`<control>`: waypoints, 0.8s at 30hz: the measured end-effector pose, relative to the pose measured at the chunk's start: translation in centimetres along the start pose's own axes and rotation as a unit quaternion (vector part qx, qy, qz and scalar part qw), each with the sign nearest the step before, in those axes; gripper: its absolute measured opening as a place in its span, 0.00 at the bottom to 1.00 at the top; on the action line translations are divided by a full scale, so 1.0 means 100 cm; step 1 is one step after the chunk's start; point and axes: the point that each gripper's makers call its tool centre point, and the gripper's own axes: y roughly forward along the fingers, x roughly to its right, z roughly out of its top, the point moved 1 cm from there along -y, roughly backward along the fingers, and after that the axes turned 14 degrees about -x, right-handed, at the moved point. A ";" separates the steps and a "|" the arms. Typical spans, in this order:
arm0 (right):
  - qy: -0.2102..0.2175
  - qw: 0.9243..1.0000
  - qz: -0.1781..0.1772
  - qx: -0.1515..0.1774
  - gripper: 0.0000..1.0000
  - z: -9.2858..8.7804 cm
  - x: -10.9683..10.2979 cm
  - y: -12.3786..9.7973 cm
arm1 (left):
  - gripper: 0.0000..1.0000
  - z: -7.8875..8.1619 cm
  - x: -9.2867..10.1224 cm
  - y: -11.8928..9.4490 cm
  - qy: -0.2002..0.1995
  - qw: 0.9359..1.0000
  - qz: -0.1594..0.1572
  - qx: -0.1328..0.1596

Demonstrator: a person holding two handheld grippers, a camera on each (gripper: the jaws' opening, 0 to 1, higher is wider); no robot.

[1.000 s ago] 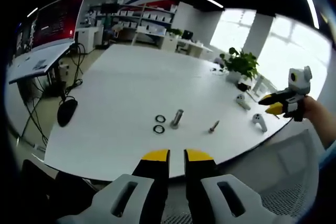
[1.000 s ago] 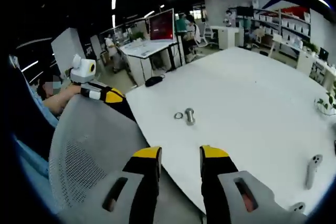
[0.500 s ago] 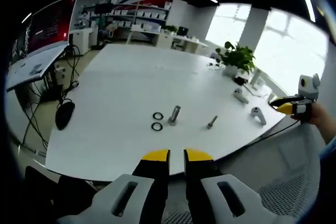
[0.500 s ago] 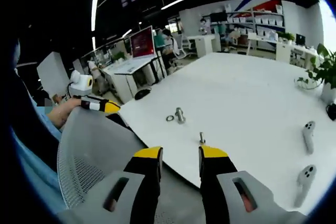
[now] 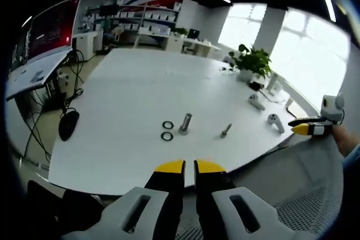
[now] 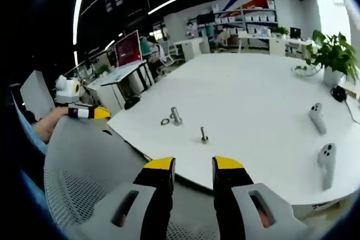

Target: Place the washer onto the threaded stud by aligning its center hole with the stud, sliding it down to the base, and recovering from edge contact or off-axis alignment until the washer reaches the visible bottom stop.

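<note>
Two dark washers (image 5: 167, 130) lie flat on the white table (image 5: 140, 82), just left of an upright threaded stud (image 5: 185, 123). A smaller bolt (image 5: 226, 131) stands to its right. My left gripper (image 5: 189, 168) hovers off the near table edge, its yellow-tipped jaws drawn to a narrow slit with nothing between them. My right gripper (image 6: 193, 164) is open and empty, held back from the table edge. In the right gripper view the stud (image 6: 176, 116), a washer (image 6: 165, 121) and the bolt (image 6: 204, 135) sit ahead. The left gripper (image 6: 84, 112) shows at the left, and the right gripper (image 5: 308, 128) shows at the right, each in a hand.
A grey mesh chair back (image 6: 84, 167) stands between me and the table. Two white controllers (image 6: 316, 117) lie near the right edge, with a potted plant (image 6: 332, 54) behind. A black mouse (image 5: 67, 125) and cables hang left of the table, beside a desk with a monitor (image 5: 53, 26).
Both cameras have swung, and the right view now faces the table more squarely. The right gripper sits lower and farther right in the left view. The left jaws have narrowed slightly.
</note>
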 end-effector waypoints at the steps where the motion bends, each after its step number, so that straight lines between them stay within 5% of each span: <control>1: 0.013 1.000 0.005 0.006 0.28 0.001 0.000 0.000 | 0.03 0.001 0.002 0.000 0.009 1.000 -0.003 0.001; 15: 0.021 0.997 0.047 -0.049 0.29 -0.016 -0.009 0.009 | 0.03 0.003 0.001 0.001 0.003 1.000 0.002 0.005; 24: 0.030 0.997 0.045 -0.047 0.28 -0.016 -0.007 0.009 | 0.05 0.002 0.001 0.001 -0.002 1.000 0.003 0.005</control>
